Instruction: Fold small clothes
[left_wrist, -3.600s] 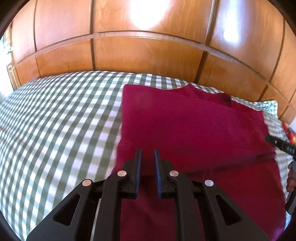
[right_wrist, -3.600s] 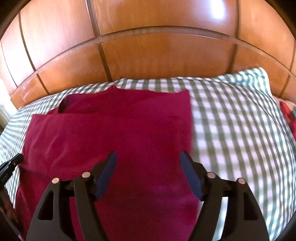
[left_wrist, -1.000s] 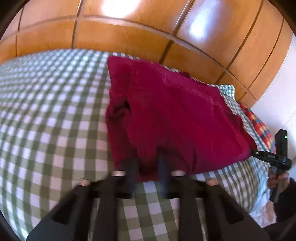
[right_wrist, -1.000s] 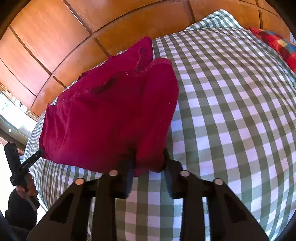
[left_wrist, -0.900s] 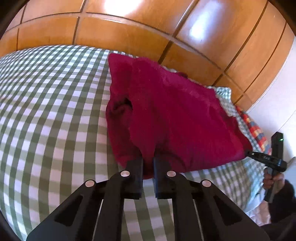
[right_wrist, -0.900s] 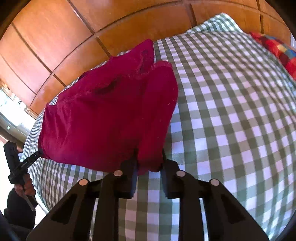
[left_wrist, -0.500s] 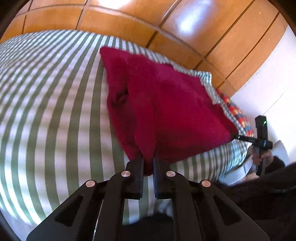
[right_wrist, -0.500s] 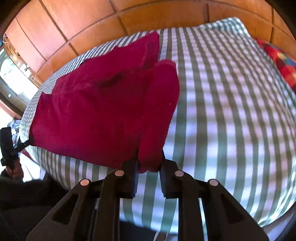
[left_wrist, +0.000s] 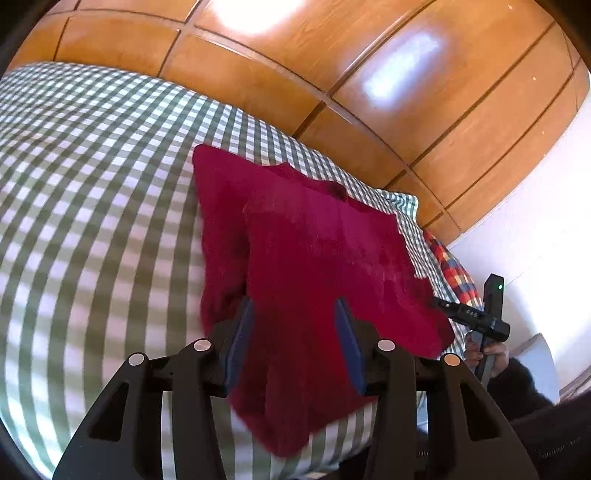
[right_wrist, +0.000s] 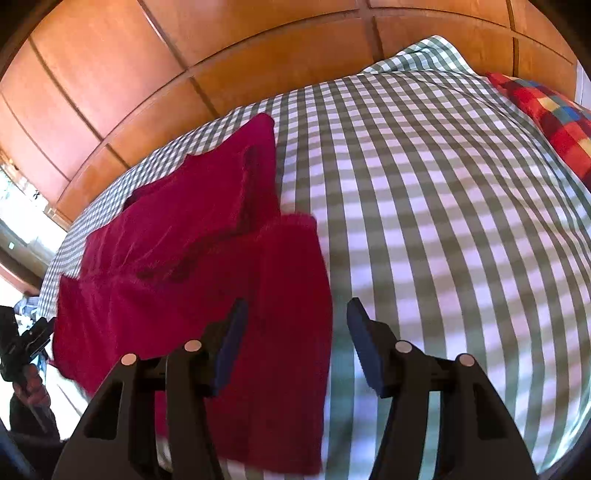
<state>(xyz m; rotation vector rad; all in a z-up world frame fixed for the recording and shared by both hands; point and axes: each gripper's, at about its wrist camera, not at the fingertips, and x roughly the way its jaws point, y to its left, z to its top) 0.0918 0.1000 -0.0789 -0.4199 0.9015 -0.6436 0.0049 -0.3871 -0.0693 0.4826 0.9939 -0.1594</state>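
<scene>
You are over a bed (left_wrist: 92, 206) in green-and-white check, with glossy wood panels (left_wrist: 332, 74) curving behind it from 9 to 3 o'clock and a white wall (left_wrist: 535, 221) at 3 o'clock in the left view. A red-and-multicolour checked cushion (right_wrist: 554, 114) lies at 2 o'clock in the right view.

The shirt (left_wrist: 314, 266), dark red, lies folded on the bed, its near edge hanging over the bed's front edge at 6 o'clock.

Your left gripper (left_wrist: 294, 341) has its jaws apart, just opened, the cloth lying loose below and between the blue pads, which do not press it. Your right gripper (right_wrist: 293, 345) also stands parted, just opened, with the shirt's right edge between the fingers, unpinched. Your right hand (left_wrist: 487, 350) shows at 4 o'clock in the left view.

Half a second ago both pairs of jaws were clamped on the shirt's near corners; now both have let go and the corners have dropped. The left camera has swung so more bed shows at 9 o'clock.
</scene>
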